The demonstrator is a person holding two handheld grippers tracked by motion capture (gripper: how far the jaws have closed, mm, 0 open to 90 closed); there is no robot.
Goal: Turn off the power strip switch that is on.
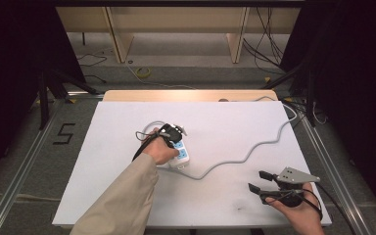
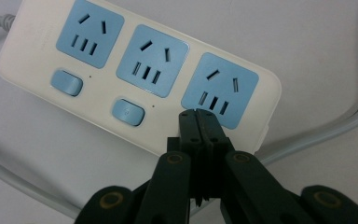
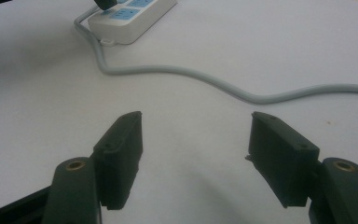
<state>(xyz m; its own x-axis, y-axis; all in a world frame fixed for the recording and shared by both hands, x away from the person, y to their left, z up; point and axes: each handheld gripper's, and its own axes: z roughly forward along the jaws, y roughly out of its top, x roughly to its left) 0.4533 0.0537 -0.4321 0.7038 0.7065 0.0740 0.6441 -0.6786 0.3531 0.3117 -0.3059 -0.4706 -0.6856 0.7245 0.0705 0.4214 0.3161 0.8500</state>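
Nearest to me, my right tongs (image 1: 255,180) hover over the near right part of the white bench (image 1: 127,196), well apart from the power strip (image 1: 180,151) and on my side of it. In the right gripper view their jaws stand wide apart with nothing but bare bench between them, so this hand is idle for now.

Between those tongs and the power strip runs the strip's grey cable (image 3: 205,79). It leaves the strip's near end, snakes across the bench to the right and goes off the far right edge.

Farther on is the power strip itself, lying flat near the middle of the bench, white with three blue sockets. My left tongs (image 2: 198,116) are pressed together, jaws touching with nothing caught between them, and their joined tip is down on the strip's top face, at the near edge of the end socket (image 2: 220,90). Two blue rocker switches (image 2: 128,112) sit in front of the other two sockets; the spot where a third would sit lies right under my tip, so I can't see it.

As I judge it, the work is pushing a switch on the strip with the closed tip, and I am at the point of contact. Whether the switch has gone over I can't tell, since no lamp or rocker position is visible there. What is left, by my reading, is finishing the press and lifting off. No plug is in any socket.
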